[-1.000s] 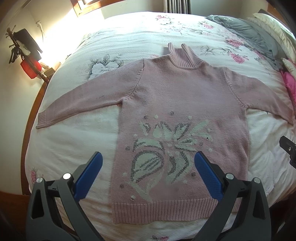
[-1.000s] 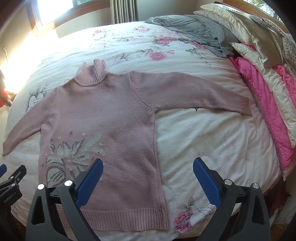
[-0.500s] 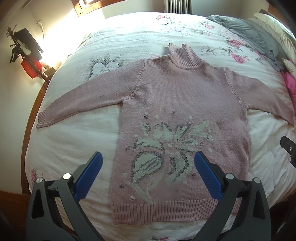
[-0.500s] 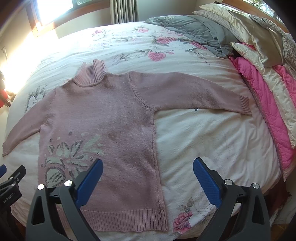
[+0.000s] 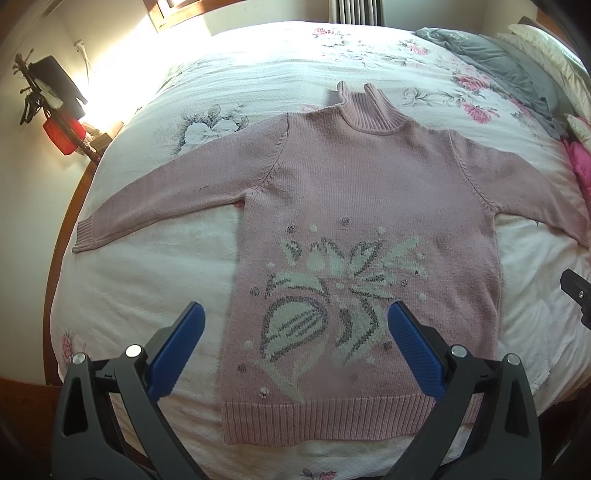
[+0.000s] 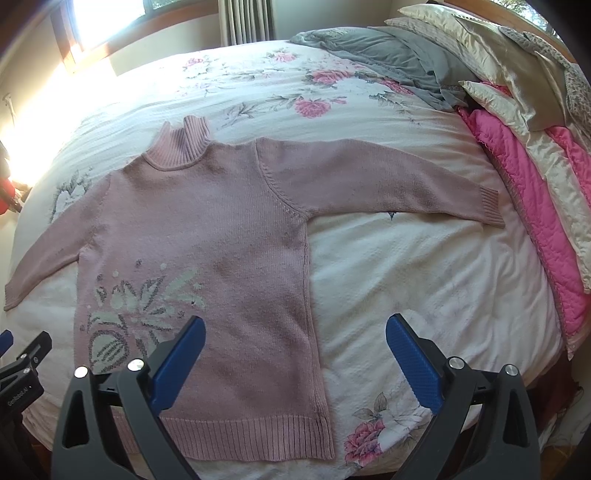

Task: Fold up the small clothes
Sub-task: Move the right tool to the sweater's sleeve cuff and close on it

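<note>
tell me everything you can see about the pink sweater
The pink sweater is a knitted turtleneck with a ribbed collar, cuffs and hem. A pale green and grey leaf-and-flower pattern sits on its lower front. It lies flat and face up on the floral bedspread, unfolded, both sleeves spread out sideways, collar pointing away from the cameras. Only the bedspread touches it; both open claws hover above its hem end.

We note strong daylight from the window (image 6: 107, 22) at upper left — glare bleaches the bedspread (image 5: 155, 122) there. Fisheye bending and dark vignette at edges; centre sharp, shadows soft.
</note>
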Motion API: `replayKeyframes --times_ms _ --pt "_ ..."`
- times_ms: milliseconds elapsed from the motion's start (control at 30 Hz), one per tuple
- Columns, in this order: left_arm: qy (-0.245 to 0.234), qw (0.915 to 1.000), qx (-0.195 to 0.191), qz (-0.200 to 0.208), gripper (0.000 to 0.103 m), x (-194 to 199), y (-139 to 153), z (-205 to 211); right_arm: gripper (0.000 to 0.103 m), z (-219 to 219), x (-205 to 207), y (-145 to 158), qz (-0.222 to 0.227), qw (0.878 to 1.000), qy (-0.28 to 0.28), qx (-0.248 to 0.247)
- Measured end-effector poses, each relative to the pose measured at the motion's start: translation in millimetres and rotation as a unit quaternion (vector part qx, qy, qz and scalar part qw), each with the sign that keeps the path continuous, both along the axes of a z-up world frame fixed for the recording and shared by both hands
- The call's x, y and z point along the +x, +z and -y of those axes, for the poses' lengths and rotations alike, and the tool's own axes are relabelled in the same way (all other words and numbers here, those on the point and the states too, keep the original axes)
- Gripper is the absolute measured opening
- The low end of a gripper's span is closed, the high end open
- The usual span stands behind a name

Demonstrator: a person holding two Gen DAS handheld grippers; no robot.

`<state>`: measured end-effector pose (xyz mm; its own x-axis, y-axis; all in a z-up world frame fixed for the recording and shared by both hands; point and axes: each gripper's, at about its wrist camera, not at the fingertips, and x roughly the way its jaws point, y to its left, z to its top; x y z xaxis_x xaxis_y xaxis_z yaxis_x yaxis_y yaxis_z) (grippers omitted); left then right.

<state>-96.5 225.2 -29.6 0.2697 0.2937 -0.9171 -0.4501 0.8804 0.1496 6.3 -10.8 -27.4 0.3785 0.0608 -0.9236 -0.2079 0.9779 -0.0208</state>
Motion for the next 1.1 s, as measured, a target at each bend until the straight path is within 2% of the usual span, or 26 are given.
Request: replayKeyframes --times_ms 167,267,400,567,733,900,1000,1100 --pt "-0.001 1.0 0.0 -0.001 0.099 1 -3 0 0.099 1 2 -3 0.0 1.0 0.001 0.003" --pt "-0.013 0.9997 -0.019 0.003 0.099 7 -11 2 0.099 6 9 -8 0.005 1.0 0.007 0.015" --pt "-0.021 0.9993 -0.029 0.013 0.099 33 -29 10 0.099 36 44 -21 0.009 0.999 -0.015 0.029" --pt "-0.025 0.9989 -0.026 0.031 0.099 90 -45 36 0.099 110 116 -35 0.025 0.997 -0.074 0.018" --pt "-0.019 0.9984 -0.031 0.044 0.099 153 -62 70 0.099 192 192 -56 0.03 0.994 -0.106 -0.009" --pt "-0.028 0.9978 -0.038 0.047 0.099 210 -81 110 0.099 286 261 -93 -0.006 0.988 -0.154 0.003" --pt "-0.037 0.9975 -0.038 0.046 0.099 239 -92 133 0.097 336 292 -115 -0.029 0.983 -0.178 -0.009" --pt "-0.047 0.997 -0.046 0.041 0.099 264 -102 154 0.097 375 313 -136 -0.059 0.981 -0.186 0.021"
